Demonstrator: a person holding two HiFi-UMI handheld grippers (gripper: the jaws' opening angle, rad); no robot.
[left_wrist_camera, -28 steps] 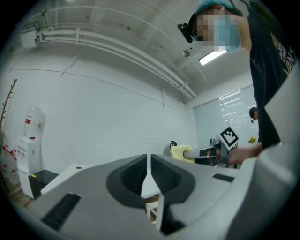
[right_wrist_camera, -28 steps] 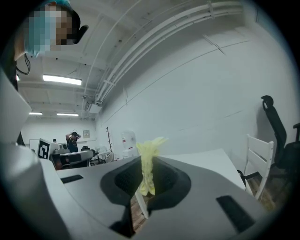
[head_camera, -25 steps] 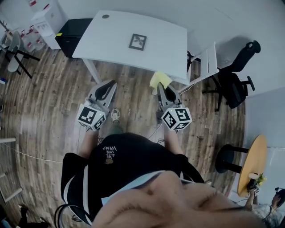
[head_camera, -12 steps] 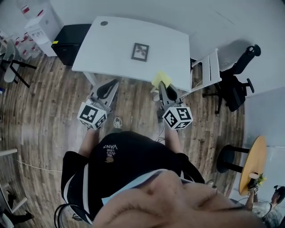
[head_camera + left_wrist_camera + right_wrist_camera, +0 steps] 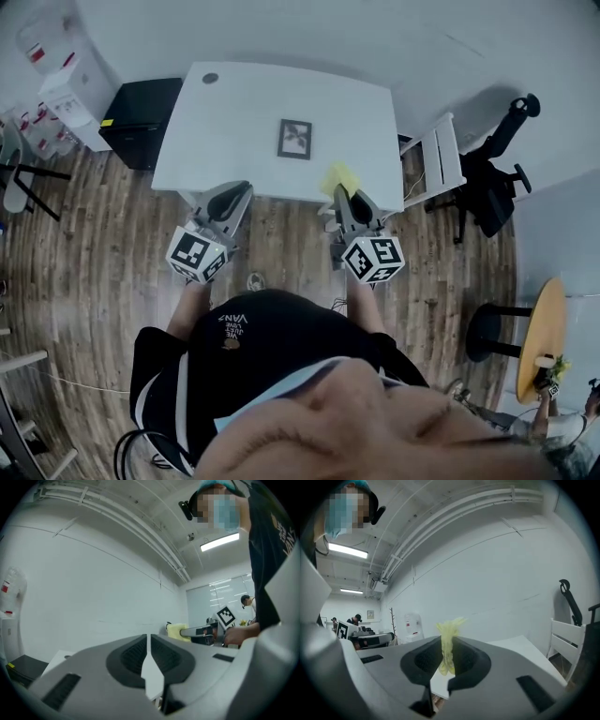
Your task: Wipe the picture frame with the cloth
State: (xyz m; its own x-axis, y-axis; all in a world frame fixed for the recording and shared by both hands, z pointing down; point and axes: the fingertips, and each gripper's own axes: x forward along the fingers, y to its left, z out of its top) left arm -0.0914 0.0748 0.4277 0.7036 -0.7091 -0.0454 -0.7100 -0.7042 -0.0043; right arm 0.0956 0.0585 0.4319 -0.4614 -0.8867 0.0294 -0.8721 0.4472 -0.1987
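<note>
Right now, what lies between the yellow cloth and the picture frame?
Only bare white table lies between cloth and picture frame, seen in the head view. The right gripper holds the cloth at the table's edge.

White rectangular table (image 5: 234, 103) on wood-plank floor (image 5: 84, 244); black cabinet (image 5: 141, 122) at its left end, white slatted chair (image 5: 441, 159) and black office chair (image 5: 492, 183) right.

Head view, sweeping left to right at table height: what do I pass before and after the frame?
water dispenser → black cabinet → picture frame on the white table → yellow cloth pinched in the right tongs → white folding chair → black office chair
</note>
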